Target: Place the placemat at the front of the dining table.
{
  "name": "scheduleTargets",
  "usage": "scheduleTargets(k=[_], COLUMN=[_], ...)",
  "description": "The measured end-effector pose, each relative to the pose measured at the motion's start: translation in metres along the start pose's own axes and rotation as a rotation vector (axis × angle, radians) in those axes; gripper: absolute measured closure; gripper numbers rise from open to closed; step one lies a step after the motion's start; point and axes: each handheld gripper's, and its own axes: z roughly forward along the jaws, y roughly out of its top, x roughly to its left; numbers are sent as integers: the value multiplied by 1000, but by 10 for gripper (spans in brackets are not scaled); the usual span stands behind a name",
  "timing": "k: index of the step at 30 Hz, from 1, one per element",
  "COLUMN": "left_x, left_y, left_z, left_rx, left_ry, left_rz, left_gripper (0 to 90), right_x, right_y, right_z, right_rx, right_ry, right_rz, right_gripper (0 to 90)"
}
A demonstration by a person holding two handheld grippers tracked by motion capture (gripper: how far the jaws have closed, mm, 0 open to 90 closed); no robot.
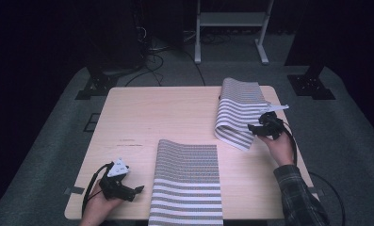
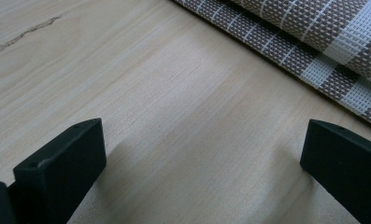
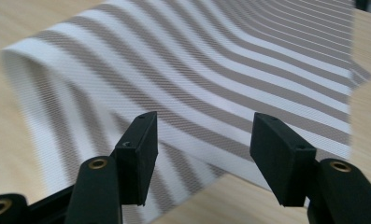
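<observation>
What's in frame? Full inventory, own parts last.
striped mats: 2, grey and white; near mat flat at the table's front middle, overhanging the near edge; far mat bowed up at the far right.
table: 1, pale wood, centre.
stand: 1, white frame, on the floor beyond the table.
cables: several, black, floor at the back.
left gripper: 1, black, jaws open, front left beside the near mat.
right gripper: 1, black, jaws open, at the far mat's right edge.

A brown-and-white striped woven placemat (image 1: 188,181) lies flat at the near edge of the pale wooden table (image 1: 142,117), its far end slightly curled. A second striped woven placemat (image 1: 239,110) (same pattern) lies at the far right, near end bowed upward.
</observation>
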Motion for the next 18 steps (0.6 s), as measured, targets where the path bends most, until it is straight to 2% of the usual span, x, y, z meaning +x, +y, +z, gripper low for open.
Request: scheduleTargets(k=[2, 4, 5, 9, 11, 16, 18], left_x=[0, 0, 0, 0, 0, 0, 0], left_y=[0, 0, 0, 0, 0, 0, 0], left_z=[0, 0, 0, 0, 0, 0, 0], left_rx=[-1, -1, -1, 0, 0, 0, 0], left_ry=[0, 0, 0, -1, -1, -1, -1], left_rz=[0, 0, 0, 2, 2, 3, 3], left_gripper=[0, 0, 0, 0, 0, 0, 0], right_x=[-13, -24, -32, -43, -48, -55, -58], right_y=[-2, -3, -6, -9, -12, -17, -20], right_z=[1, 4, 7, 12, 16, 21, 24], right_rx=[-9, 16, 24, 45, 58, 74, 87], right_ry=[-39, -46, -68, -95, -87, -120, -115], right_rz=[30, 67, 88, 110, 129, 144, 152], right_gripper=[420, 411, 411, 410, 403, 390, 391])
